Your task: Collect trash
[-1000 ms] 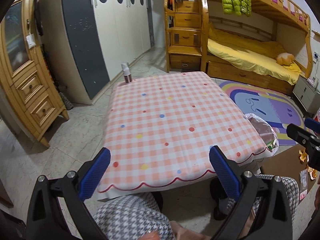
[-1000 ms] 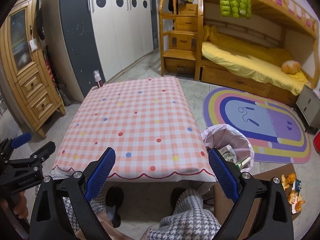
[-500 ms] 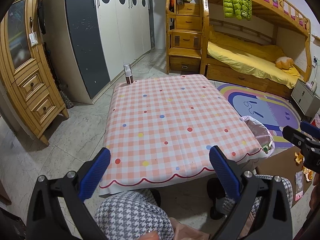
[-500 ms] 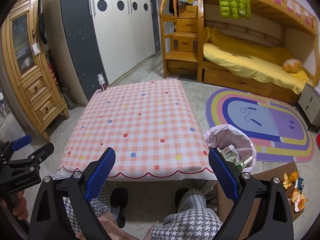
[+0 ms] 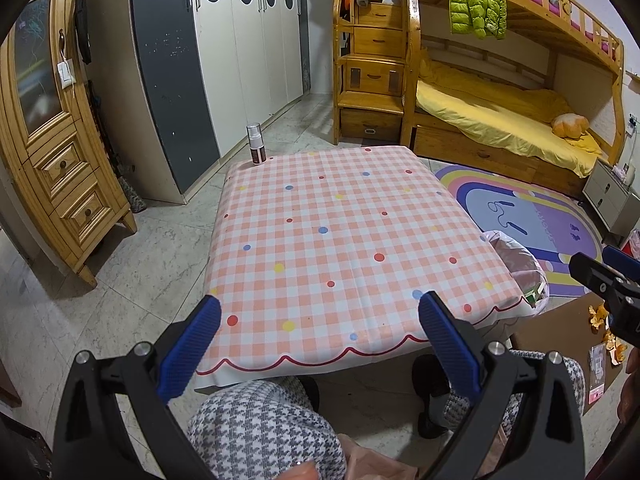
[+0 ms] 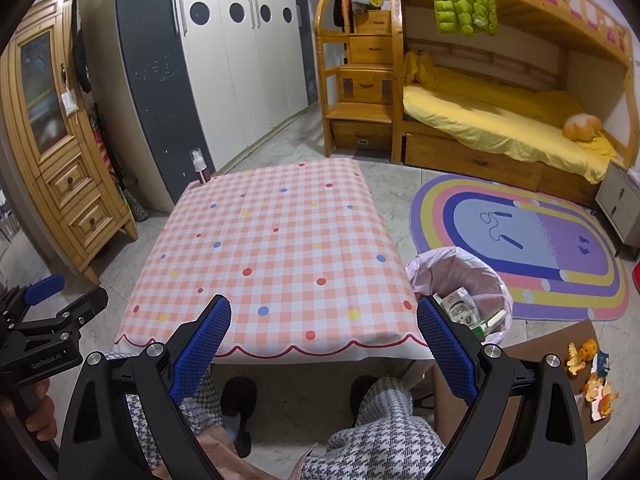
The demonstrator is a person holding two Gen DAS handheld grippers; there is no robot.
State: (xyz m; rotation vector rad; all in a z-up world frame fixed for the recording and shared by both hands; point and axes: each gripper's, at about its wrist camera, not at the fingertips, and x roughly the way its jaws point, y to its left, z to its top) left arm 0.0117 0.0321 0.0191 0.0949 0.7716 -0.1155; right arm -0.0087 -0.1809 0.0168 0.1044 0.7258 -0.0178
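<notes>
A trash bin lined with a pink bag (image 6: 460, 280) stands on the floor right of the table and holds cartons (image 6: 460, 308); it also shows in the left wrist view (image 5: 520, 264). Orange peels (image 6: 588, 368) and wrappers lie on a brown cardboard sheet (image 6: 532, 356) on the floor at right. A small spray bottle (image 5: 255, 149) stands at the far left corner of the checked tablecloth (image 5: 340, 240). My left gripper (image 5: 316, 340) and right gripper (image 6: 322, 336) are both open and empty, held above the person's lap before the table's near edge.
A wooden cabinet (image 5: 60, 140) stands at left, a grey-white wardrobe (image 5: 220, 40) behind, a bunk bed with yellow bedding (image 5: 500, 120) at back right. A rainbow rug (image 6: 520, 232) lies beside the bin. The person's knees (image 5: 260, 432) are below the grippers.
Both grippers have pulled back and risen slightly, so the table looks smaller and farther. Both stay open and empty.
</notes>
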